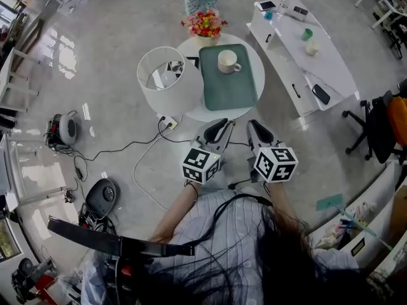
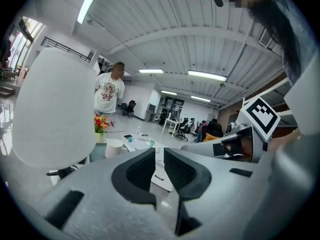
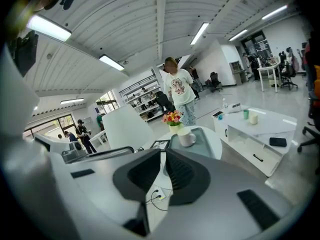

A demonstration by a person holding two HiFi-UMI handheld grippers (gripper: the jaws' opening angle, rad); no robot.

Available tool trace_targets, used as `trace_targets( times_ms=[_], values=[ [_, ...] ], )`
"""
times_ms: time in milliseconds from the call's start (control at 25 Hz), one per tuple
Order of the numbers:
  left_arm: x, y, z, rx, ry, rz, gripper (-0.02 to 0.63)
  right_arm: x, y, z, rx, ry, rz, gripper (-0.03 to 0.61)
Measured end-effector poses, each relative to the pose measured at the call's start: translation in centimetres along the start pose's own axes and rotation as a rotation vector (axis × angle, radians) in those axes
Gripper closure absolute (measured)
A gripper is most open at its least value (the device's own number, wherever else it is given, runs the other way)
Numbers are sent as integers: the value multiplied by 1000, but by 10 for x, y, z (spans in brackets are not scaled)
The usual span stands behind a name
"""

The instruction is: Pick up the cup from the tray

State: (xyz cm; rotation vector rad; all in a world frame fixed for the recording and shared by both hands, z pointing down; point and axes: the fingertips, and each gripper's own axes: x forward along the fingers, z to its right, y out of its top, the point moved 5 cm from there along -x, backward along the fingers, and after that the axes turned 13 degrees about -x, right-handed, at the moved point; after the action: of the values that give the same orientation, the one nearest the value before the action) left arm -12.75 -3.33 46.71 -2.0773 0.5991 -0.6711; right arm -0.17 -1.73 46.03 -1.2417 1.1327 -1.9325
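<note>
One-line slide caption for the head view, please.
Left tongs and right tongs, both shut and empty, held short of a round table where a cup sits on a green tray.

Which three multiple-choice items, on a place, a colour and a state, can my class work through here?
1. Where does the cup stand? A) on the tray B) on the floor C) on the long desk
2. What colour is the tray? A) red B) green C) yellow
3. How do the jaws of the left gripper stand? A) shut on the cup B) wide apart C) shut, holding nothing
1 A, the cup sits at the tray's far end; 2 B, its surface is dull green; 3 C, they stand together with nothing between.
</note>
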Motion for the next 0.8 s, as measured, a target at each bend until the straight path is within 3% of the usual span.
trace_targets(
  times_ms=[200, 480, 800],
  values=[
    [16, 12, -25, -6, -24, -14, 568, 20, 7, 8, 22, -44, 7, 529],
    [36, 15, -28, -8, -70, -51, 566, 30, 20, 23, 26, -78, 14, 529],
    [66, 23, -32, 3, -72, -59, 566, 54, 34, 41, 17, -40, 12, 529]
  ],
)
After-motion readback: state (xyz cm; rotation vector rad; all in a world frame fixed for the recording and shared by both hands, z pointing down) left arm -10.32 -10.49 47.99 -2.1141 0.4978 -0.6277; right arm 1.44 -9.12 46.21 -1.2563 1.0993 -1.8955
